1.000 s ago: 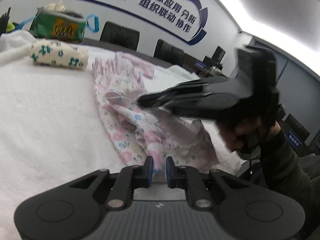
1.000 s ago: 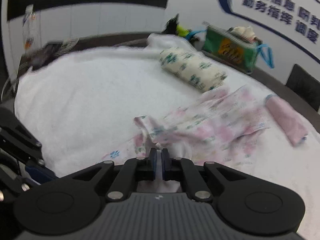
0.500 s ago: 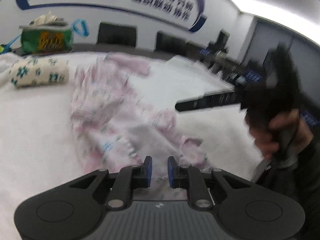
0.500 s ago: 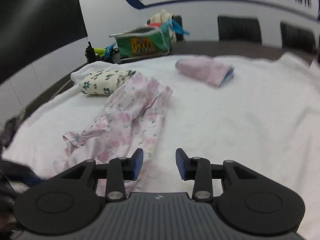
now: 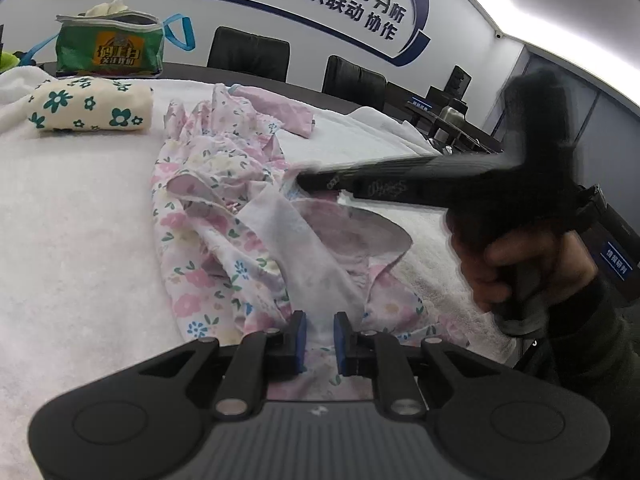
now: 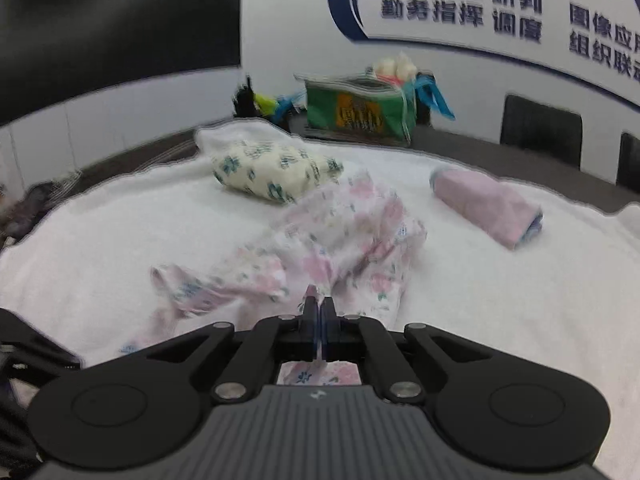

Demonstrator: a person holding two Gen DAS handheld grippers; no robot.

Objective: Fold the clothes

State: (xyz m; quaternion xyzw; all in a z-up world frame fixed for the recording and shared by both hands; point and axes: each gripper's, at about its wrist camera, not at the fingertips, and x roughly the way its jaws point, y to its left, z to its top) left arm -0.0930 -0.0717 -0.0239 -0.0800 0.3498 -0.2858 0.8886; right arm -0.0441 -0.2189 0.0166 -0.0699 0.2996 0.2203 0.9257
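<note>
Two grippers now work one crumpled floral garment (image 5: 224,240) on the towel-covered table (image 5: 72,240): the right gripper (image 6: 319,310), jaws spread half a second ago, has pinched an edge, while the left gripper (image 5: 319,334) holds bunched fabric, readying a spread.

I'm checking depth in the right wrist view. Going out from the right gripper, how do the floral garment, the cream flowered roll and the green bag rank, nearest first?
1. Floral garment, right at the right gripper, pinched in its jaws.
2. Cream flowered roll, beyond it, left of centre.
3. Green bag, farthest, at the table's back edge.
</note>
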